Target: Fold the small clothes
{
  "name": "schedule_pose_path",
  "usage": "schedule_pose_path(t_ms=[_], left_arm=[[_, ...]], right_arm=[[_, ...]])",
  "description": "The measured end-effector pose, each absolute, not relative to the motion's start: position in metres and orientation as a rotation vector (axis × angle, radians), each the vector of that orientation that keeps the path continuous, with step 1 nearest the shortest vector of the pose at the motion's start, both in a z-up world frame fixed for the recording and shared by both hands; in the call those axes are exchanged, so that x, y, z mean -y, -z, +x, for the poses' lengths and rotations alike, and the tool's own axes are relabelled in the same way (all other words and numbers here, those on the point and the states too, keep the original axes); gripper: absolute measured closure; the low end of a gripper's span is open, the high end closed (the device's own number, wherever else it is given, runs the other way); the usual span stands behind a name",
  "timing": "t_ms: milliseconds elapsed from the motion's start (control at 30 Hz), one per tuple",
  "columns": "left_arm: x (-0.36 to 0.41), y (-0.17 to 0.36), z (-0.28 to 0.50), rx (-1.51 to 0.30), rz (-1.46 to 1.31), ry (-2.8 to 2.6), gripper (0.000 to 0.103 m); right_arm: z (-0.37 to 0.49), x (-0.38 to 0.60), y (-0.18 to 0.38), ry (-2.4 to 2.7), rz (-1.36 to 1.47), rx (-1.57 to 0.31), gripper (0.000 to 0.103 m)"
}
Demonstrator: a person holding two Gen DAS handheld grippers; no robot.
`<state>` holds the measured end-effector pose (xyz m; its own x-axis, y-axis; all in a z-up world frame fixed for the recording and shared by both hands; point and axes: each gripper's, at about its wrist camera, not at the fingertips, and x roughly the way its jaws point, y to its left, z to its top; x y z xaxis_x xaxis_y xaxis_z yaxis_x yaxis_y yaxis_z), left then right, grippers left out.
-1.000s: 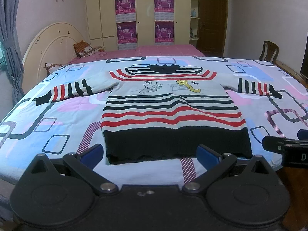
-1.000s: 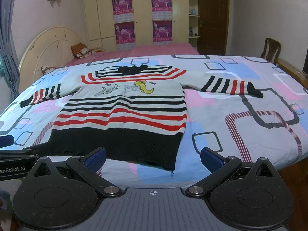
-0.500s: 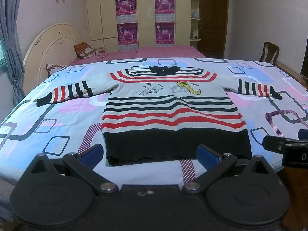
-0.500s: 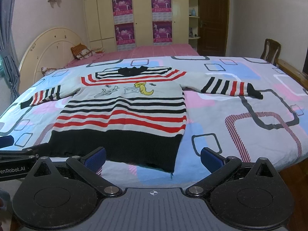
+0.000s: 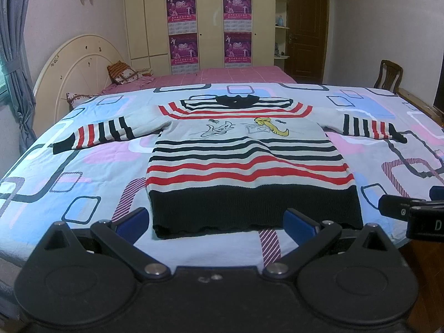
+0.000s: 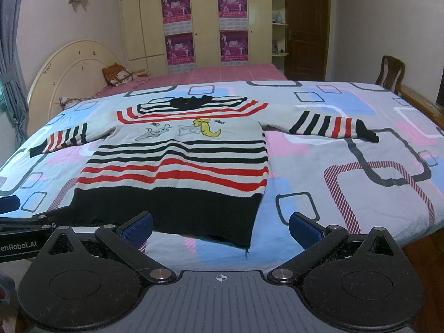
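Sweater (image 5: 249, 163) laid flat on bed (image 5: 83, 177), sleeves spread, 0 folds made. Left claw (image 5: 216, 222) and right claw (image 6: 220, 227) held released, nothing gripped; all folding left.

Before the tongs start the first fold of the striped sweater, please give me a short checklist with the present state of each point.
1. Red, black and white striped knitted sweater lies flat, front up: ok.
2. Both sleeves spread out sideways: ok.
3. Left tongs open, holding nothing: ok.
4. Right tongs open, holding nothing: ok.
5. Black hem near the tongs, at the edge of the patterned blue bedsheet: ok.
6. Nothing under the sweater: cannot tell.
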<state>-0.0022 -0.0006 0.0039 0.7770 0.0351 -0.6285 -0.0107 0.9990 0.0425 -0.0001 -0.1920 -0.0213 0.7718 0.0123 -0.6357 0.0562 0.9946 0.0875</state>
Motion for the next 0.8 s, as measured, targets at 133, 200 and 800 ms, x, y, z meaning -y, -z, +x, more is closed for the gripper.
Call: schedule_pose_path(t_ms=[133, 200, 800], left_arm=[[0.001, -0.0044, -0.0025, -0.679, 0.039, -0.025, 0.0], [0.0011, -0.0043, -0.0025, -0.679, 0.042, -0.025, 0.0], [0.0021, -0.0046, -0.0026, -0.682, 0.042, -0.028, 0.0]], right_arm=[[0.0001, 0.1919, 0.0212, 0.024, 0.104, -0.689, 0.0], [0.0, 0.1927, 0.0212, 0.024, 0.105, -0.688, 0.0], [0.0019, 0.1946, 0.0197, 0.021, 0.108, -0.689, 0.0]])
